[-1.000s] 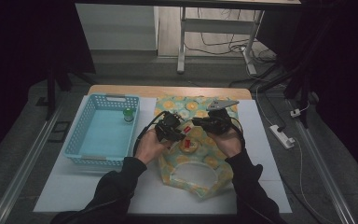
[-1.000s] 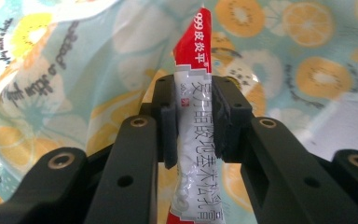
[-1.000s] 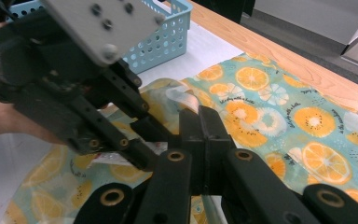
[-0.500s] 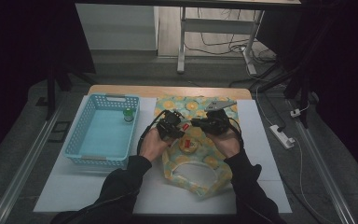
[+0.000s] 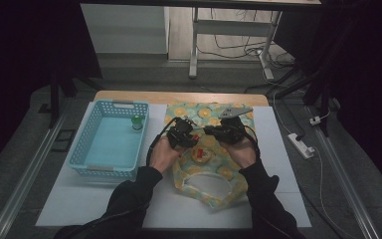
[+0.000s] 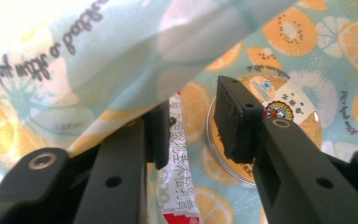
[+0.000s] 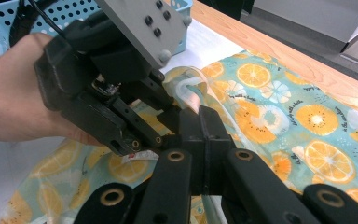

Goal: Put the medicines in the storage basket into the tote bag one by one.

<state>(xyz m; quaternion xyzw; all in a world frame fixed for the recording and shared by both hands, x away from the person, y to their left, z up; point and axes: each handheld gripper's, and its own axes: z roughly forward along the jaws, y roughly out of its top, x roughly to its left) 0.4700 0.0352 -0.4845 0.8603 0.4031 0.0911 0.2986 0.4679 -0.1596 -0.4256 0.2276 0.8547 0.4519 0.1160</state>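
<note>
Fruit-print cloth bag (image 5: 214,164) spread flat on the white surface (image 5: 278,199), at 3 o'clock from the blue basket (image 5: 110,144). Both grippers positioned over the bag's upper half, with the left gripper (image 5: 181,134) at 9 o'clock from the right gripper (image 5: 226,132). Right gripper fingers (image 7: 200,140) pressed together, pinching a raised fold of the bag's fabric (image 7: 191,91). Left gripper fingers (image 6: 235,116) spread, having just been opening; a red-and-white printed sachet (image 6: 179,186) located between them, close against the left-hand finger, contact not determinable. Round gold-labelled tin (image 6: 265,121) lying on the bag fabric behind the right-hand finger of the left gripper. Lifted fabric hanging over the top of the left gripper view, from 9 to 1 o'clock. Small green-capped bottle (image 5: 137,122) standing in the basket's far right corner. White power strip (image 5: 301,145) on the floor at 3 o'clock from the surface.
</note>
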